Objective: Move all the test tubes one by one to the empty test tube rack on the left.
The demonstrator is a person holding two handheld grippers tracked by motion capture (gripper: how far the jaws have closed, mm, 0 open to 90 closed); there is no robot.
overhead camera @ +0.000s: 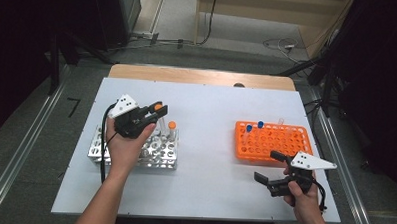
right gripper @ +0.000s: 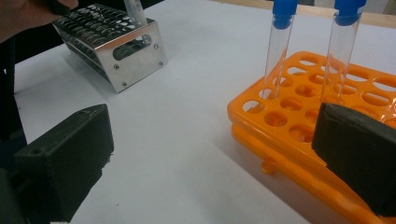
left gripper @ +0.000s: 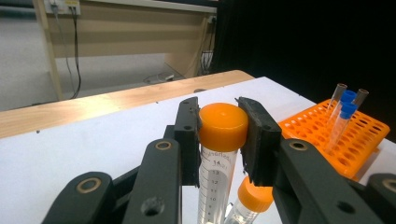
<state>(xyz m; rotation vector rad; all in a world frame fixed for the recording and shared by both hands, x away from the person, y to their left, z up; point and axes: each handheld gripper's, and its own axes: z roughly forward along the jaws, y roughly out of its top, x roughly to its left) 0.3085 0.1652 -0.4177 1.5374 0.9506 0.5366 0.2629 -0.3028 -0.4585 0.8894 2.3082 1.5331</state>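
The left claw [left gripper: 223, 135] is clamped on the orange screw cap of a centrifuge tube [left gripper: 217, 172], one black pad pressed to each side of the cap. The tube is clear plastic, printed with a graduation scale and numbers down its wall, and it hangs upright below the jaws. In the high view the left claw [overhead camera: 158, 110] holds this tube above the far right end of a metal tube rack [overhead camera: 157, 155], a shiny rack with rows of round holes. A second orange-capped tube [overhead camera: 172, 131] stands in that rack just beside the held one.

The right claw [overhead camera: 270, 167] is released, its jaws spread wide with nothing between them, hovering over the white bench [overhead camera: 206, 122] just in front of an orange tube rack [overhead camera: 275, 142]. Two slim clear tubes with blue caps [right gripper: 280, 42] stand upright in holes near that rack's left end.
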